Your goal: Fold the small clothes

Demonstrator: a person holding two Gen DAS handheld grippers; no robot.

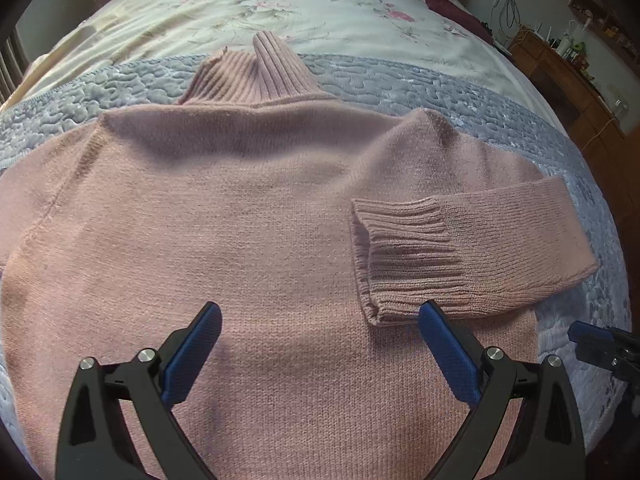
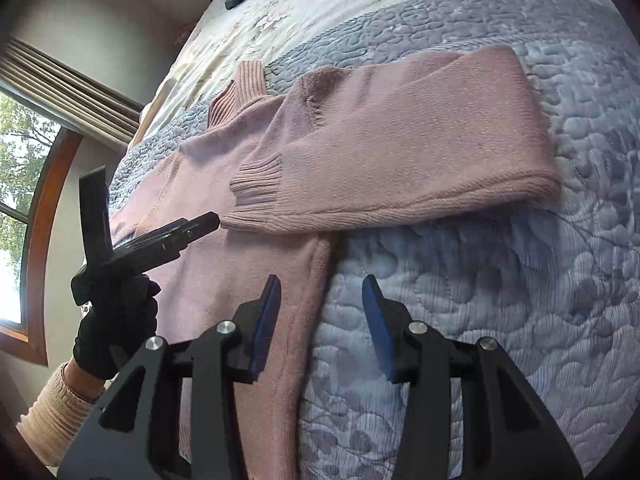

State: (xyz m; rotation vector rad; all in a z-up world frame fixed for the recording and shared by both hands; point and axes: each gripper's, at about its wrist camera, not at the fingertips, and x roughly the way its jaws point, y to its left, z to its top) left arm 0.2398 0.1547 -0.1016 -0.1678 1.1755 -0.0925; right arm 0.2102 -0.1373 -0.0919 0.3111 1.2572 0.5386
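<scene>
While the quilted bedspread (image 1: 400,80) carries the work, I hold both tools above the pink sweater (image 1: 240,208), which lies flat on the grey-blue band of the bed with its ribbed collar (image 1: 256,76) pointing away from me. Its right sleeve (image 2: 400,140) is already laid across the chest, the ribbed cuff (image 1: 404,256) resting on the body panel; the opposite sleeve runs out of the left-wrist view, so I cannot tell how it lies. My left gripper (image 1: 320,356) hovers over the lower body of the garment, jaws spread wide and empty, nothing between the blue pads (image 1: 192,356). My right gripper (image 2: 320,324) hangs astride the sweater's right side edge (image 2: 316,280), one finger over knit, the other over quilt, jaws likewise wide apart and holding nothing. I judge the sleeve-folding step to be half done. The next move, as I judge it, calls for closing on the remaining sleeve or on the hem, pinching only the knit and not the quilt beneath, then carrying it over without dragging the folded cuff askew.
</scene>
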